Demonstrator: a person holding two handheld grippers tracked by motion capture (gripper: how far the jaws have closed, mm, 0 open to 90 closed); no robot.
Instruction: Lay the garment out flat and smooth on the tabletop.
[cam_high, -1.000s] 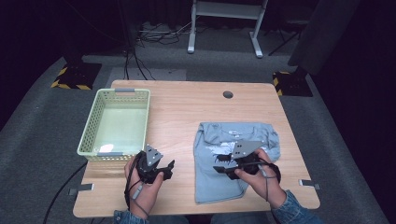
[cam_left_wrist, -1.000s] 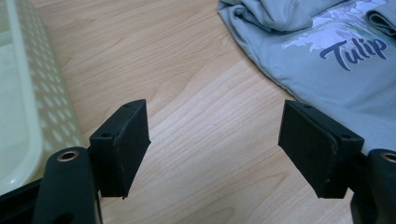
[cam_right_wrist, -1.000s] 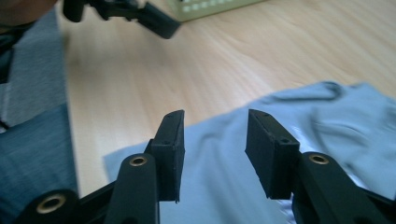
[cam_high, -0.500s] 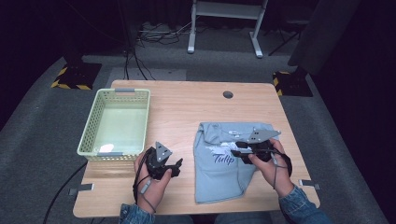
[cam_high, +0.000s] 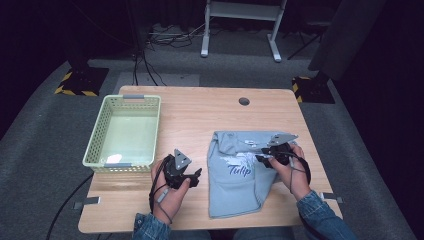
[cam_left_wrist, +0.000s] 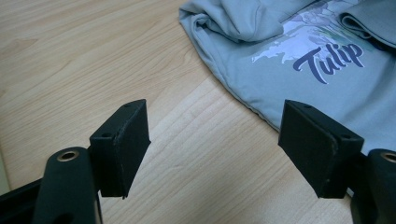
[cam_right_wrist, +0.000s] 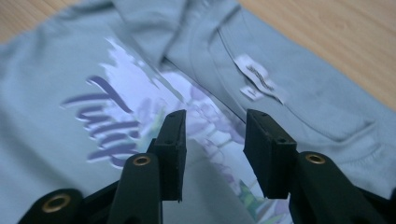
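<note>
A light blue T-shirt (cam_high: 235, 187) with a purple "Tulip" print lies partly folded on the wooden table's (cam_high: 200, 120) right half. My right gripper (cam_high: 260, 159) hovers over the shirt's upper right part, jaws pointing left. In the right gripper view it (cam_right_wrist: 215, 116) is open just above the print and a folded edge, near the collar label (cam_right_wrist: 257, 77), with nothing pinched. My left gripper (cam_high: 196, 175) is over bare wood just left of the shirt. In the left gripper view it (cam_left_wrist: 215, 112) is wide open, the shirt's hem (cam_left_wrist: 261, 91) beyond its jaws.
A pale green plastic basket (cam_high: 95, 135) stands at the table's left, holding a small white slip (cam_high: 114, 158). A dark cable hole (cam_high: 244, 101) sits near the far edge. Bare wood lies between basket and shirt.
My right gripper has moved up and right across the shirt, uncovering the "Tulip" print. The left gripper has shifted right, toward the shirt's edge.
</note>
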